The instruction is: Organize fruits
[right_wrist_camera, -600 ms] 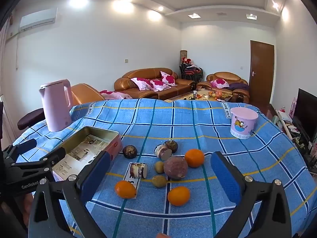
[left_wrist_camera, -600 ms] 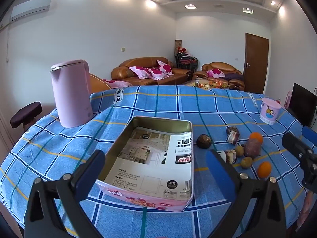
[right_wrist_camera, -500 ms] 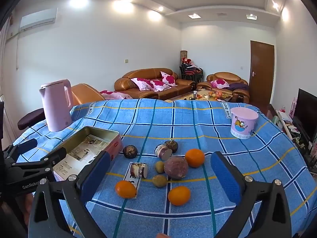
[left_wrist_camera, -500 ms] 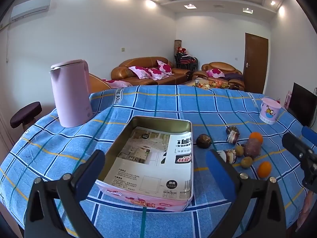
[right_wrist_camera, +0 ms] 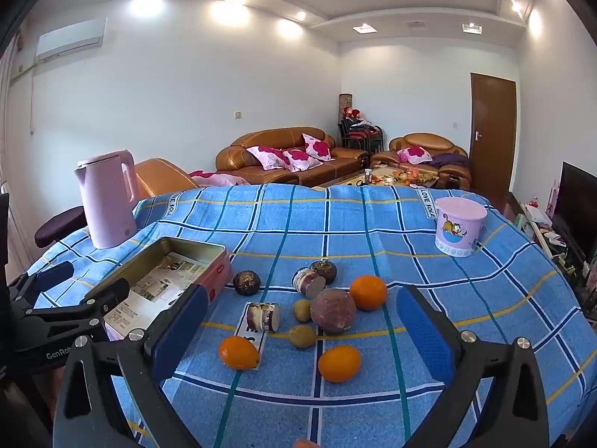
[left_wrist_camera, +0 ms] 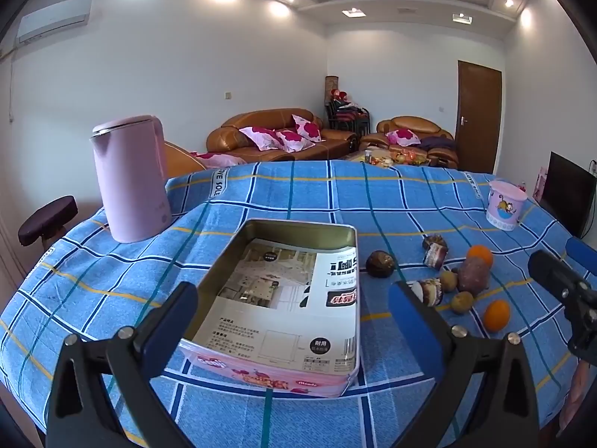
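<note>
A pink tin box [left_wrist_camera: 238, 367] lined with printed paper lies open on the blue checked tablecloth; it also shows in the right wrist view [right_wrist_camera: 220, 270]. Right of it lie three oranges [right_wrist_camera: 368, 292] [right_wrist_camera: 238, 352] [right_wrist_camera: 339, 363], a big purple-brown fruit [right_wrist_camera: 333, 310], two small kiwis [right_wrist_camera: 302, 335], dark round fruits [right_wrist_camera: 246, 282] and cut pieces [right_wrist_camera: 263, 316]. My left gripper [left_wrist_camera: 291, 311] is open and empty above the near end of the box. My right gripper [right_wrist_camera: 298, 328] is open and empty, held over the fruit cluster. The fruits show in the left wrist view too [left_wrist_camera: 473, 275].
A pink kettle [left_wrist_camera: 130, 179] stands at the back left of the table. A pink cartoon cup [right_wrist_camera: 459, 225] stands at the back right. The table edge curves close in front of both grippers. Sofas and a door lie beyond the table.
</note>
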